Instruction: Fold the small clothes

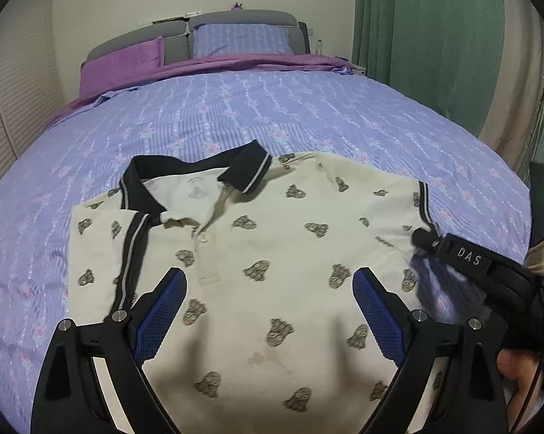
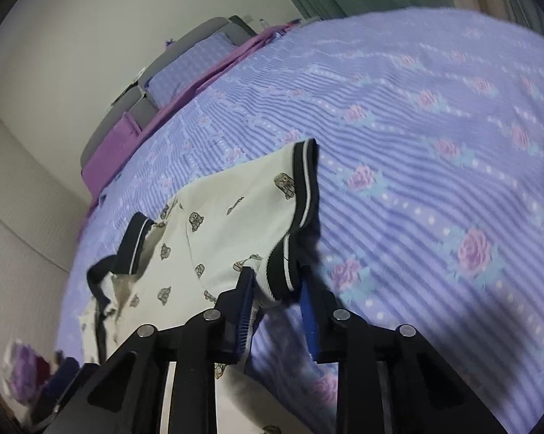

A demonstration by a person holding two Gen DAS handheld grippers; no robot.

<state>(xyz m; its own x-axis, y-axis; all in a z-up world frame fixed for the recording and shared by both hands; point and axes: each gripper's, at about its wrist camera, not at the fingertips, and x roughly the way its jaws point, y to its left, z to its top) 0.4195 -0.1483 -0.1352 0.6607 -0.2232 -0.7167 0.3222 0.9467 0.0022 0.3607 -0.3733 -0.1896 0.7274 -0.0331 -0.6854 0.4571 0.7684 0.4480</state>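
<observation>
The left tool (image 1: 268, 289) is held wide apart above the chest of a cream polo shirt (image 1: 272, 253), nothing between its blue pads (image 1: 163, 311). The shirt is spread front-up on the bed (image 1: 236, 108), one sleeve already folded inward. The other sleeve's black-trimmed cuff (image 2: 284, 267) is pinched and lifted by the right tool (image 2: 277, 285). Farther off, a striped pillow (image 1: 241, 39) is leaned against the grey headboard (image 1: 243, 18).
</observation>
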